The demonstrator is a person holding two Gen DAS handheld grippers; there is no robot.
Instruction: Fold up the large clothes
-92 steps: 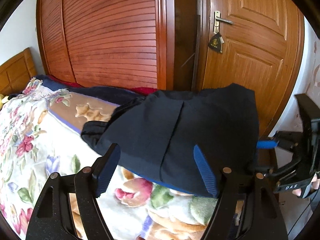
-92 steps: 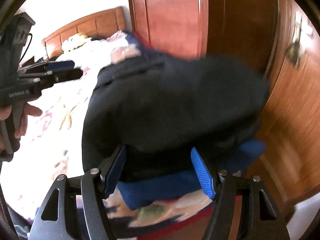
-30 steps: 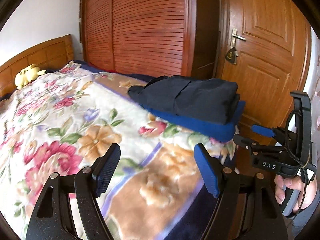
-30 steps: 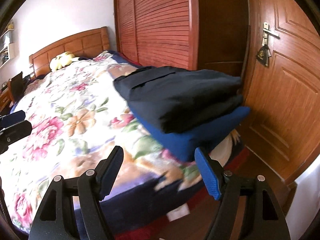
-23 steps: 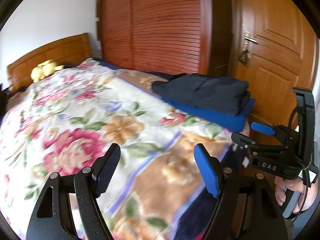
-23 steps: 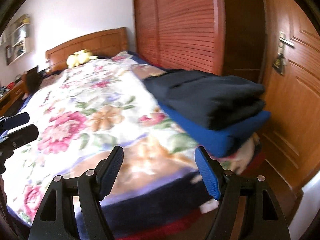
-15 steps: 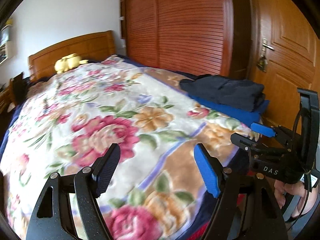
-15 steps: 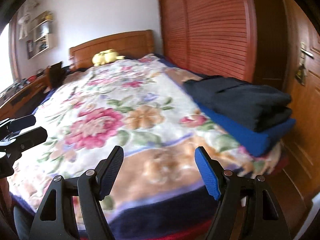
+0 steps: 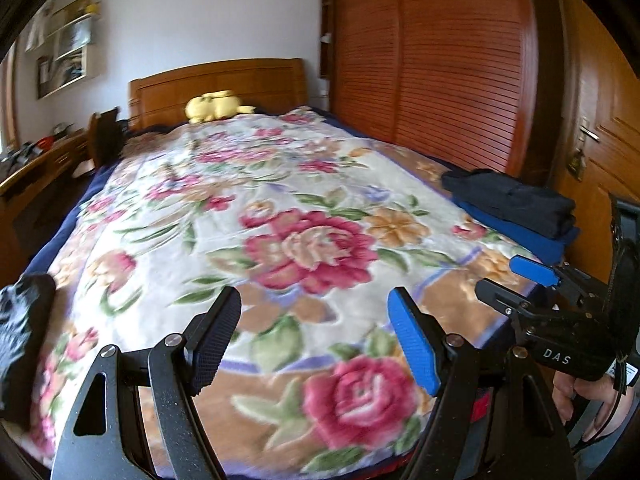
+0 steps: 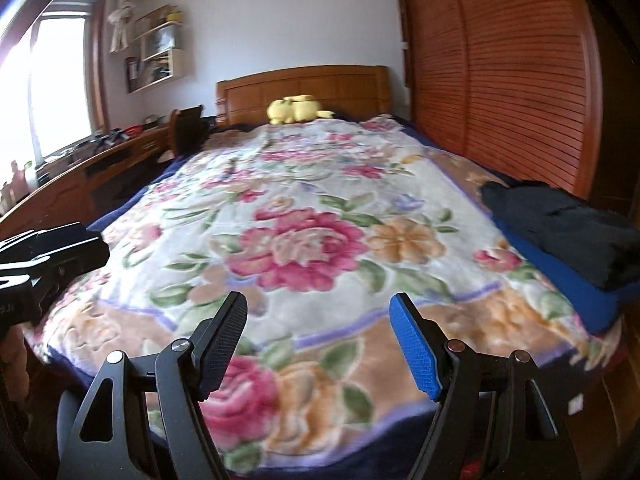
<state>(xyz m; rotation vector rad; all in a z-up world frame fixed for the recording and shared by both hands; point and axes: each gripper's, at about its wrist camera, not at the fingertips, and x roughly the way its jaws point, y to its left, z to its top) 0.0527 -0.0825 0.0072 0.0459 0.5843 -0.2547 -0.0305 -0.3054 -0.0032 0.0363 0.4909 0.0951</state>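
A folded black garment (image 9: 516, 198) lies on top of a folded blue garment (image 9: 532, 236) at the bed's right foot corner; the stack also shows in the right wrist view (image 10: 560, 220). A dark crumpled garment (image 9: 20, 320) lies at the bed's left edge. My left gripper (image 9: 314, 336) is open and empty above the floral blanket (image 9: 304, 240) near the foot of the bed. My right gripper (image 10: 318, 338) is open and empty beside it, and it also shows in the left wrist view (image 9: 516, 280).
A yellow plush toy (image 10: 296, 110) lies by the wooden headboard (image 10: 304, 84). A slatted wooden wardrobe (image 10: 500, 60) lines the right side, and a wooden door (image 9: 600, 120) stands past it. A desk (image 10: 80, 172) and chair (image 10: 186, 128) stand at the left.
Both grippers have pulled back from the folded stack and swung left. The view now takes in the whole bed; the stack has shifted to the right edge.
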